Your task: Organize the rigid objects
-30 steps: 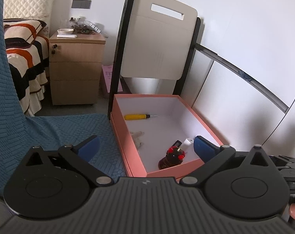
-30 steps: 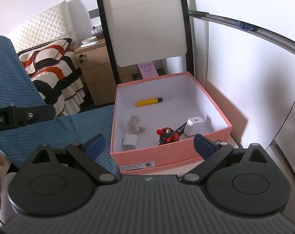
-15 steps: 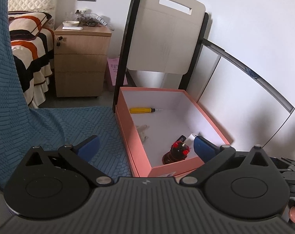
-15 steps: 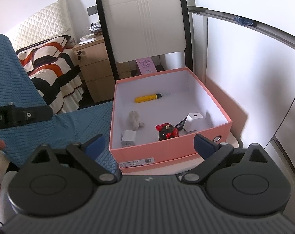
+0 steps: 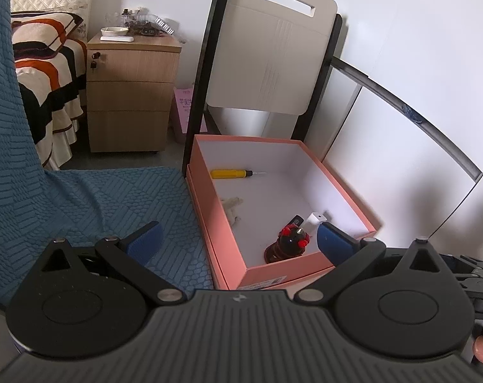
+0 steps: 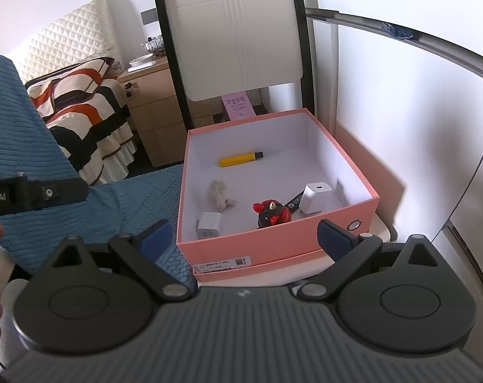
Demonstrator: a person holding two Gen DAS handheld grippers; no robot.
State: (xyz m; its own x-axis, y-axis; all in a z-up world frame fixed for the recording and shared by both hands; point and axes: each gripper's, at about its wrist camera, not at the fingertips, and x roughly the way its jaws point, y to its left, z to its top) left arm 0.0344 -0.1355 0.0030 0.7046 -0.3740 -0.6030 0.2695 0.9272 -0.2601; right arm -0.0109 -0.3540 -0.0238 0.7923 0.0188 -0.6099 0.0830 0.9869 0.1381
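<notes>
A pink open box [image 6: 273, 245] [image 5: 273, 271] stands on a white chair seat. Inside lie a yellow screwdriver [image 6: 239, 159] [image 5: 230, 174], a dark figurine with red horns [image 6: 271, 214] [image 5: 289, 244], a white cube charger [image 6: 316, 198] [image 5: 314, 220], a small white plug [image 6: 209, 223], a pale crumpled lump [image 6: 220, 193] [image 5: 233, 207] and a black tag [image 6: 294, 202]. My left gripper [image 5: 238, 242] is open and empty, near the box's front left corner. My right gripper [image 6: 244, 239] is open and empty, just in front of the box's front wall.
A blue textured cloth [image 5: 81, 198] [image 6: 24, 146] covers the surface left of the box. The white chair back [image 6: 238, 38] rises behind it. A wooden drawer unit [image 5: 132, 95] and a striped bed [image 5: 40, 73] stand at the back left. A white wall panel [image 6: 417, 127] is on the right.
Both grippers have drawn back and risen a little, so the box sits farther off and more of its inside shows. Nothing in the box has moved.
</notes>
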